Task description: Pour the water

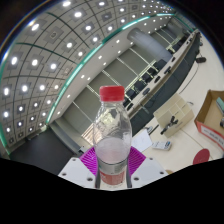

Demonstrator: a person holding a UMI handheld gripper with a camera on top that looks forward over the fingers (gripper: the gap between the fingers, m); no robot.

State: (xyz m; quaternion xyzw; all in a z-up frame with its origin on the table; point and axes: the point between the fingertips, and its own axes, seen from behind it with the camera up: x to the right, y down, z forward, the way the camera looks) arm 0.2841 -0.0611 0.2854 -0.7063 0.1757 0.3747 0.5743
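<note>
Between the fingers of the tool (112,172) | bottle (112,135) clamped by both pads, upright, red cap on | lifted above the counter (178,140) | pouring not begun; receiving vessel unseen

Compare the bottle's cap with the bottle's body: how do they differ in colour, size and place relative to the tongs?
The cap is red and opaque; the body is clear, with a pale lower part. The cap is short and narrow; the body is taller and wider. The cap sits at the top, well above the tongs; the body's lower part stands between their purple pads. Both belong to one upright bottle.
</note>
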